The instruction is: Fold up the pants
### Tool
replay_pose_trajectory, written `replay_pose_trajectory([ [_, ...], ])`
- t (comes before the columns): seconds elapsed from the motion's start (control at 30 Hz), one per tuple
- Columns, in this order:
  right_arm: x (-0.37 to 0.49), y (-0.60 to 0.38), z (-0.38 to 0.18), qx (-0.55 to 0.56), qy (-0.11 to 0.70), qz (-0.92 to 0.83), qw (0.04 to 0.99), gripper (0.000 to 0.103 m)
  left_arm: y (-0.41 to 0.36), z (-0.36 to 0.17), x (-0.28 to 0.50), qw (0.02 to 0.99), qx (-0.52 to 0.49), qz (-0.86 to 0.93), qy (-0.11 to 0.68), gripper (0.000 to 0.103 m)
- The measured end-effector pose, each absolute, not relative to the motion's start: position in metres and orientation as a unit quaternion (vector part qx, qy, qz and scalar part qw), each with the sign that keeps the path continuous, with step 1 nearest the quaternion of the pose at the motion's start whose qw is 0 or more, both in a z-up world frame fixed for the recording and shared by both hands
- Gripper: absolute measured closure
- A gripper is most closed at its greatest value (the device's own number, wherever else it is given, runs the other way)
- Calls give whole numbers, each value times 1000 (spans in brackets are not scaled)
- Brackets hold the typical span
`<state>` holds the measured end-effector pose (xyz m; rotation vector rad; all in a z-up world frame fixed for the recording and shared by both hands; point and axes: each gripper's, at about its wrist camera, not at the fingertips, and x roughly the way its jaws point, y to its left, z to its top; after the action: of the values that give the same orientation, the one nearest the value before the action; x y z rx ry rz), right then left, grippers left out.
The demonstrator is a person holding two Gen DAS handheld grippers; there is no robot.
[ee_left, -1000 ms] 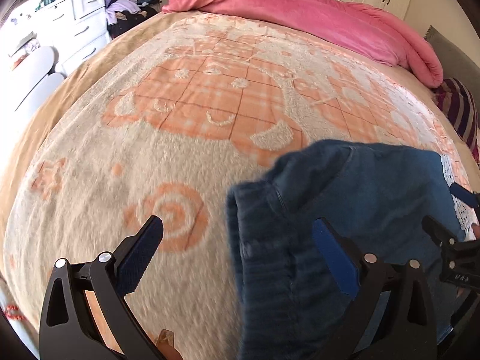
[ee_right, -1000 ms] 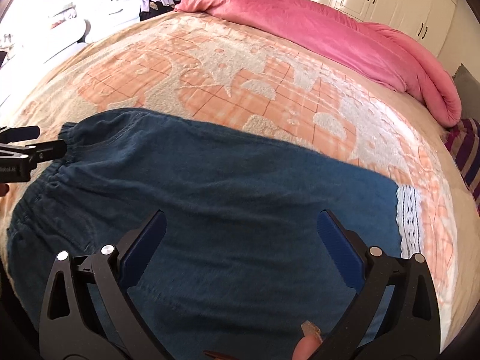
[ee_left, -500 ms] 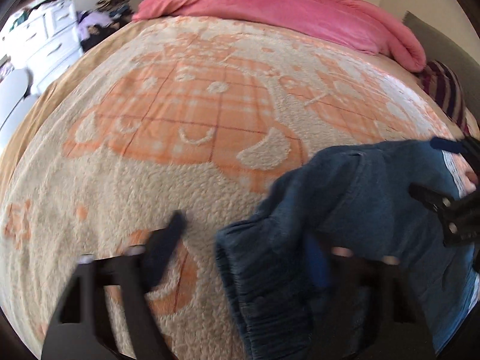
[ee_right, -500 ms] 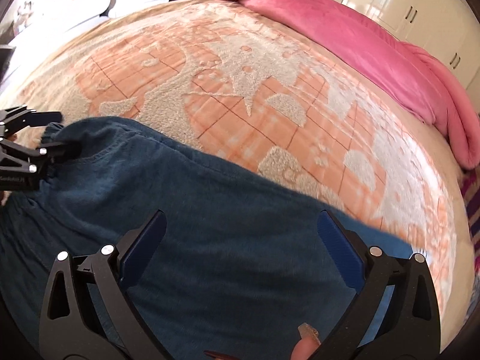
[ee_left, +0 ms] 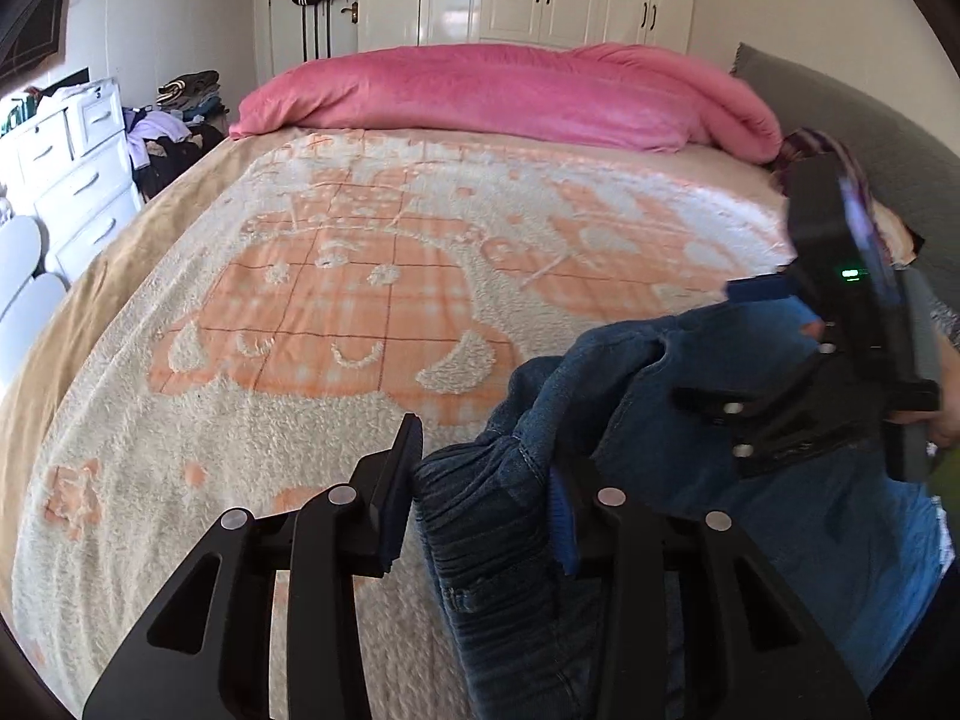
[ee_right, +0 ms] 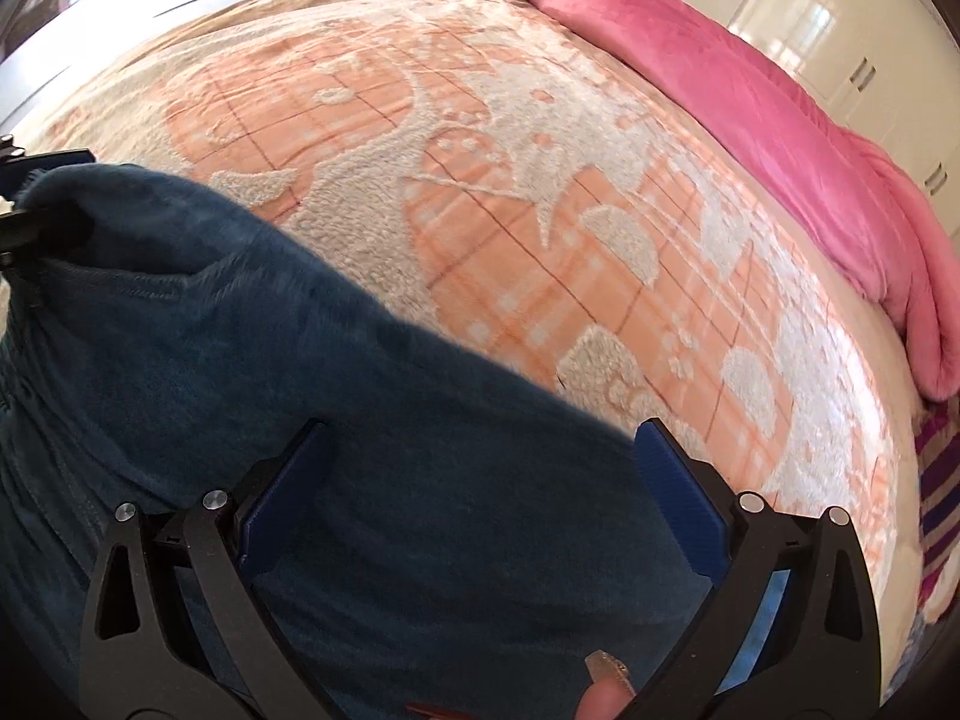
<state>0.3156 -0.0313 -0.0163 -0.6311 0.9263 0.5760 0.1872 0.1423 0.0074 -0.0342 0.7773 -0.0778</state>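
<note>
Dark blue pants [ee_left: 750,480] lie on a bed [ee_left: 300,330] with a cream-and-orange blanket, at about four o'clock in the left wrist view. The left hand-held gripper [ee_left: 480,504] is closing on the bunched waistband between its jaws. The right hand-held gripper [ee_right: 480,510] hovers wide open over the fabric, holding nothing. The fold appears to be starting; next likely needs a firm right-side grasp.
</note>
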Motion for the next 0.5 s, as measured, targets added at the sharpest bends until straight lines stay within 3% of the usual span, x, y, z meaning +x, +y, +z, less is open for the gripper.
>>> replay_pose_trajectory([
  [0.17,315,-14,-17,-325,411,274,806,8,140,14,177,928,-30,-56,366,67],
  [0.23,313,-11,-18,-326,407,281,806,15,141,12,176,927,-34,-56,369,67],
  [0.3,308,-13,-19,-309,414,307,799,43,146,9,177,924,-47,-56,374,67],
  [0.33,306,-15,-19,-300,417,317,797,49,149,8,177,924,-52,-56,376,67],
  [0.4,301,-21,-17,-281,420,323,800,77,152,6,178,923,-57,-52,377,67],
  [0.5,295,-37,-9,-244,431,306,813,95,156,5,178,922,-61,-48,378,67],
])
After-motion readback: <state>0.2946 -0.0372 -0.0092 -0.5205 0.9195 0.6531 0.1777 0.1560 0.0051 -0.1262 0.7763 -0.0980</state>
